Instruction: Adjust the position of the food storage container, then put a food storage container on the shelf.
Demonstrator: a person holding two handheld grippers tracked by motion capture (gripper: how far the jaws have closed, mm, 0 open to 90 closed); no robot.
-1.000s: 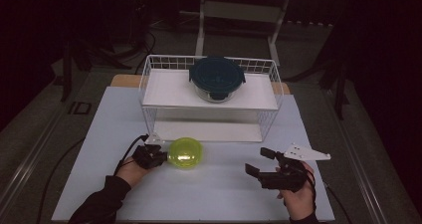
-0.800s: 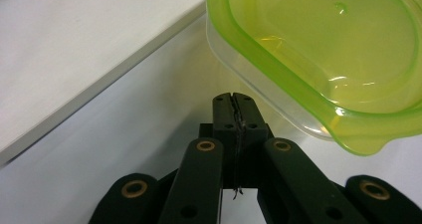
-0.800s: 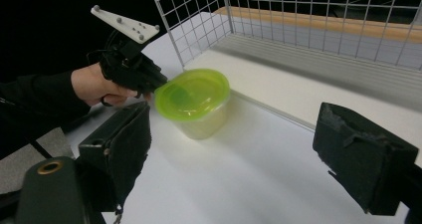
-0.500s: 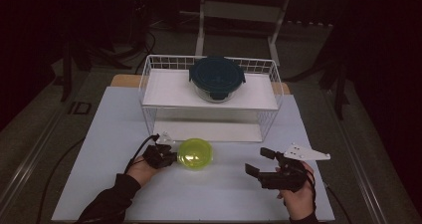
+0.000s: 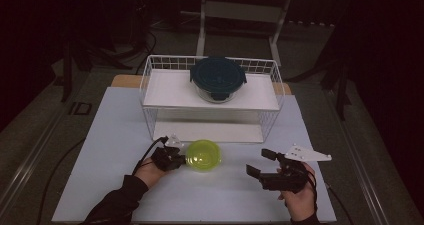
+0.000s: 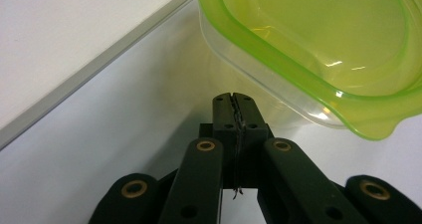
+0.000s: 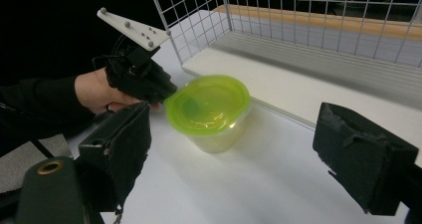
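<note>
White tabletop is carrying the whole setup, with dark floor lying around it. Nearest the person, the right gripper (image 5: 261, 164) is hovering low over the table (image 5: 115, 135), its jaws standing wide apart with nothing between them; the right hand (image 5: 300, 197) is gripping it from behind. Ahead of those jaws and to their left, the tub (image 7: 211, 112) is sitting upright on the table, clear-walled with a lime-green lid pressed on top. The left gripper (image 5: 181, 159) is sitting just beside the tub's rim, its jaws pressed fully together and holding nothing. In the left gripper view the closed tips (image 6: 233, 107) are lying under the lid's overhanging edge, against or just short of the tub wall; I cannot tell whether they are touching. The left hand (image 5: 149, 171) is resting behind it, sleeve trailing off the near edge. Beyond the tub, a white wire rack (image 5: 150, 75) is standing on the table, its lower shelf edge running just behind the tub. On the rack's upper shelf, well apart from both grippers, a glass container with a dark teal lid (image 5: 218, 77) is sitting upright.
</note>
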